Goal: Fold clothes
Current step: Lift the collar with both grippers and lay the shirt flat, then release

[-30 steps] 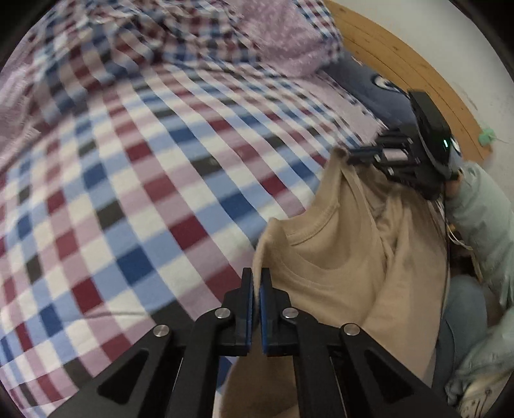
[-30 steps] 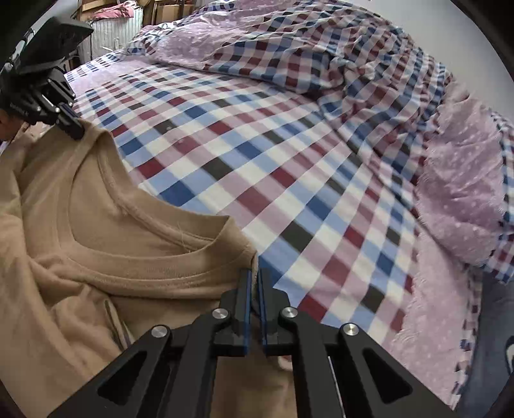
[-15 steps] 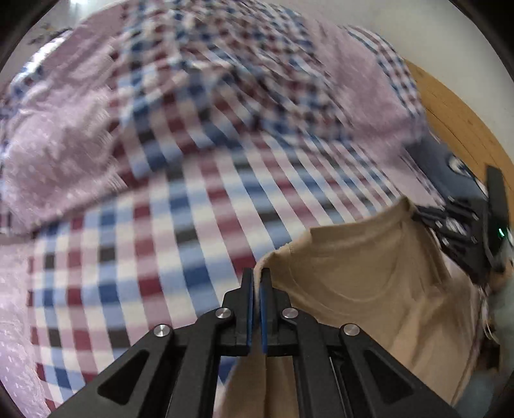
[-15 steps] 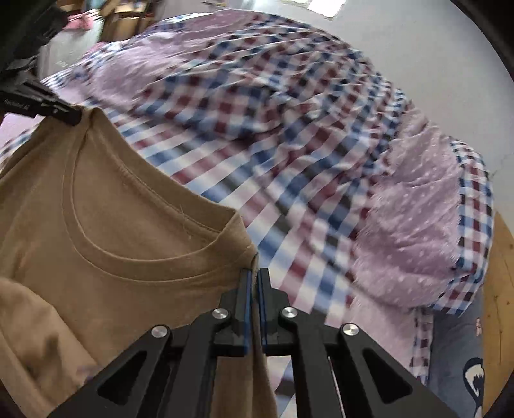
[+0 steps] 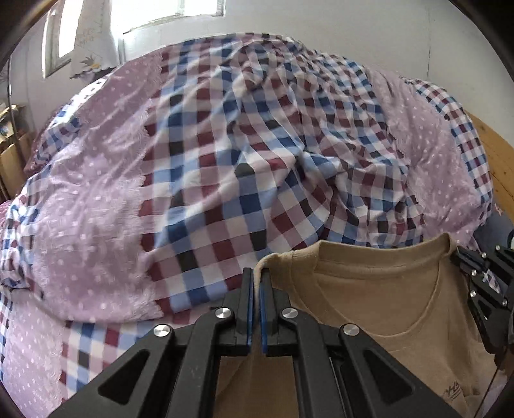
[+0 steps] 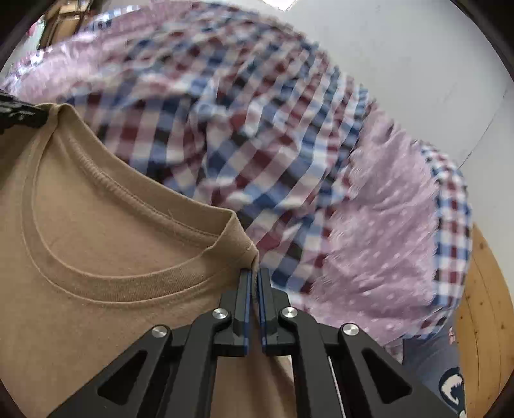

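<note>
Two grippers, one garment: we hold a single tan T-shirt [image 5: 379, 299] by its shoulders, one corner in each tool. The left gripper [image 5: 256, 279] has its jaws closed on the shoulder seam beside the collar; the right gripper [image 6: 253, 279] has its jaws closed on the opposite shoulder edge. The shirt hangs in the air between them, collar uppermost, above the near part of the bed.

Risks as we judge them:
- Each bite takes only a thin edge of fabric near the jaw tips. A quick swing or a tug between the hands could pull a shoulder free and drop that side.
- If the two hands drift to unequal height, the shirt would land skewed and the fold lines would run crooked.
- The lower body of the shirt is out of view, so we cannot tell whether it hangs straight or is bunched; laid down bunched, it would need re-spreading.
- The heaped checked duvet [image 5: 257, 154] beyond leaves uneven ground; setting the shirt too far forward would drape it over the mound.

Count: one shirt, two grippers, one duvet, one wooden headboard [image 6: 482, 308], one window [image 5: 180, 9].
</note>
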